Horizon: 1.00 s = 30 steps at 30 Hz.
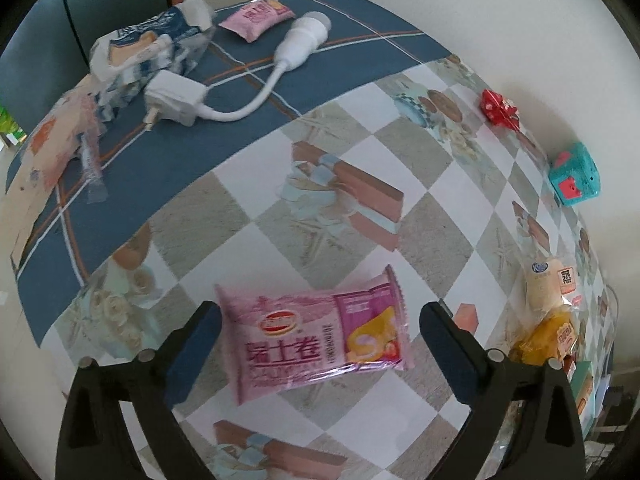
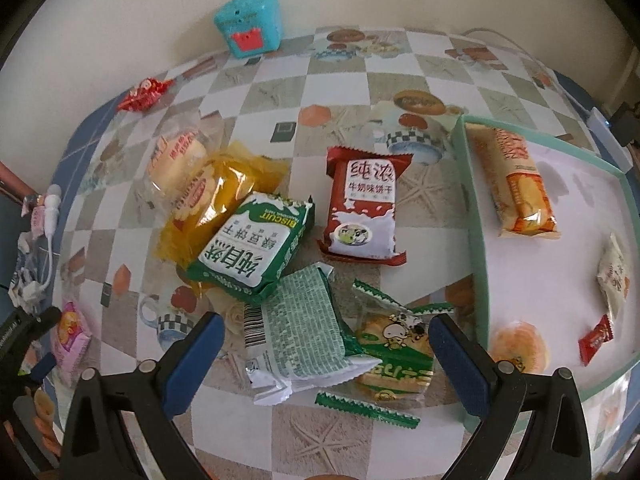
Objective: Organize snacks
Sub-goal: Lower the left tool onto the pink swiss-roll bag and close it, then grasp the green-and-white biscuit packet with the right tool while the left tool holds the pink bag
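Observation:
My left gripper [image 1: 320, 340] is open, its fingers on either side of a pink Swiss-roll packet [image 1: 316, 338] lying flat on the checkered tablecloth. My right gripper [image 2: 326, 354] is open over a pile of snacks: a face-down green-and-white packet [image 2: 300, 340], a green cartoon biscuit packet [image 2: 394, 358], a green biscuit pack [image 2: 250, 246], a yellow cake packet [image 2: 212, 196] and a red milk biscuit packet [image 2: 362, 208]. A mint-rimmed tray [image 2: 480, 264] at the right holds an orange biscuit pack [image 2: 516, 184] and small snacks.
A white charger with cable [image 1: 176, 98], a blue-white bag [image 1: 148, 44] and another pink packet [image 1: 258, 18] lie on the blue cloth at the far left. A teal toy box [image 1: 574, 178] and a red candy wrapper [image 1: 498, 106] sit by the wall.

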### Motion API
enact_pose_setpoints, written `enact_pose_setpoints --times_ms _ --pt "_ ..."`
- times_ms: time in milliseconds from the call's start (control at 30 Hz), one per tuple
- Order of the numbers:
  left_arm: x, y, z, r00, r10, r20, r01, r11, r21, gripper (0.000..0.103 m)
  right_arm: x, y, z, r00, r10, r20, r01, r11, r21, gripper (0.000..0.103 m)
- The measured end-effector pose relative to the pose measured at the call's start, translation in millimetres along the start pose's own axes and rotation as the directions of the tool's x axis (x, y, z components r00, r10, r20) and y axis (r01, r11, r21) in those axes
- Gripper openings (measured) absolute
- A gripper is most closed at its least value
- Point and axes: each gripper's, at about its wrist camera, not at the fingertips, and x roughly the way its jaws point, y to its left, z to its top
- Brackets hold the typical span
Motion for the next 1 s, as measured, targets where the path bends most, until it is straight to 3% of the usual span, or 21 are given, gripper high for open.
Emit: enact_pose_setpoints --times_ms 200,467,567,733,867,1000 --pt "19 -10 -2 0.996 0.088 -0.012 -0.087 0.995 0.044 0.101 10 5 -2 1.0 -0.014 -0.028 0.013 0.999 -0.032 0.103" --pt "30 -8 -3 0.996 0.084 -0.034 -0.083 0.996 0.045 0.101 16 19 -6 0.996 -0.088 -0.005 0.087 0.989 -0.12 0.102" --pt "30 -8 -3 0.996 0.086 -0.032 -0.084 0.995 0.048 0.101 14 24 -8 0.993 -0.119 0.025 0.122 0.981 -0.154 0.088" --pt "30 -14 -5 0.996 0.09 -0.028 -0.088 0.994 0.065 0.096 11 31 -10 0.993 -0.105 0.045 0.112 0.976 -0.186 0.077" --pt "25 -21 -8 0.996 0.09 -0.021 -0.088 0.993 0.081 0.089 7 39 -14 0.996 -0.076 0.044 0.084 0.976 -0.202 0.054" --pt "23 -29 -9 0.995 0.095 -0.016 -0.093 0.991 0.1 0.086 3 35 -15 0.998 -0.056 0.031 0.061 0.979 -0.194 0.053"
